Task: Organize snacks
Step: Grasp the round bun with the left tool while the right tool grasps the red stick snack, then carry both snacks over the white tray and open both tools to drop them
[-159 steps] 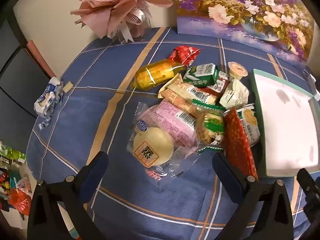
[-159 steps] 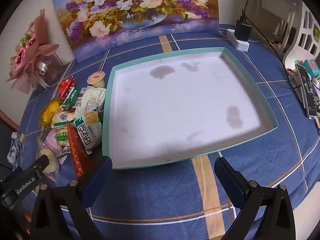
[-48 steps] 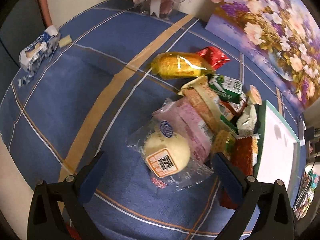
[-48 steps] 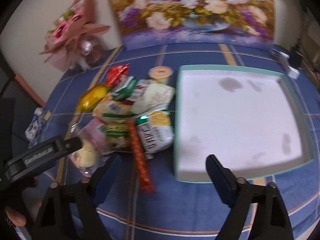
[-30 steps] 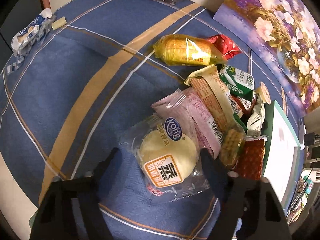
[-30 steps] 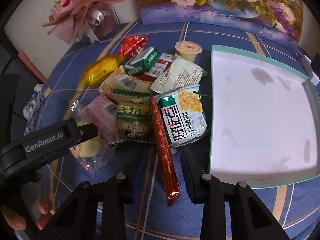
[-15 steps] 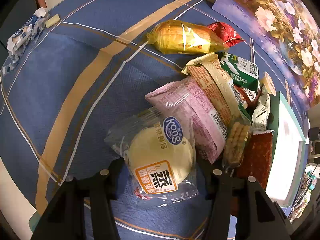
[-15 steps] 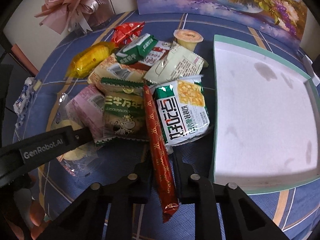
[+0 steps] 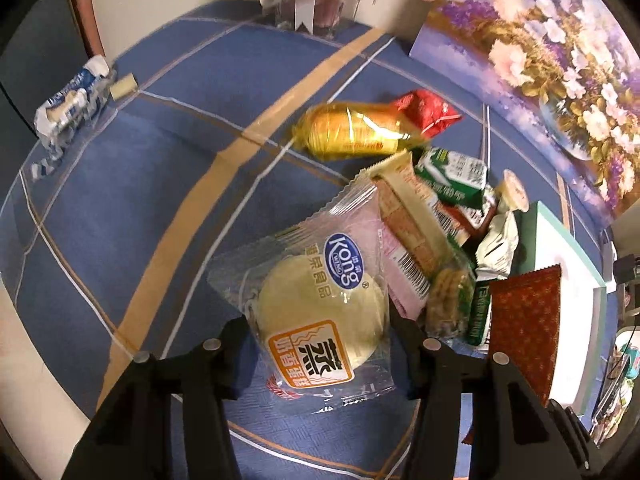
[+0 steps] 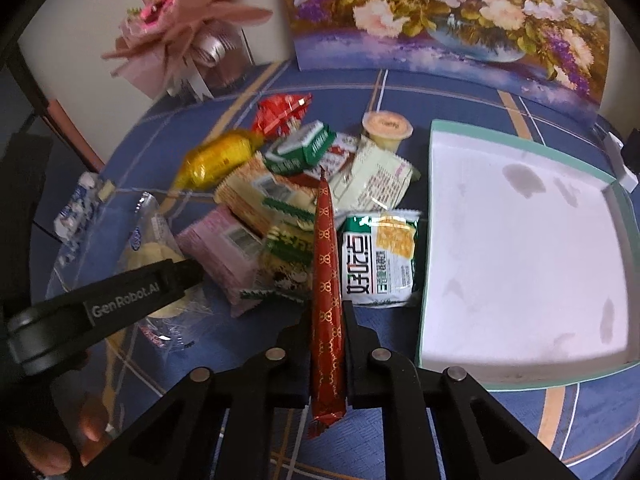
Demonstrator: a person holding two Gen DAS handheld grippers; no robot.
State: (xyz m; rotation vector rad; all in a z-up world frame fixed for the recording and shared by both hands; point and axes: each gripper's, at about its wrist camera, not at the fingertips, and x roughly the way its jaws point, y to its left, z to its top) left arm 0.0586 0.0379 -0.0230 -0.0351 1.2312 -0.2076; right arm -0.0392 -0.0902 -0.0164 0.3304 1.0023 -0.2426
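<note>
Blue plaid tablecloth (image 9: 132, 184), floral painting (image 10: 448, 12), pink bouquet (image 10: 180, 40)

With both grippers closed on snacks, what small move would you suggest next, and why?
Probably carry the red stick packet, clamped in the right gripper, over to the empty white tray; the left gripper holds the round cake packet.

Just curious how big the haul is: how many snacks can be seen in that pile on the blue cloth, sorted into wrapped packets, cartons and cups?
Wrapped packets: 10
Carton: 1
Jelly cup: 1
Total: 12
</note>
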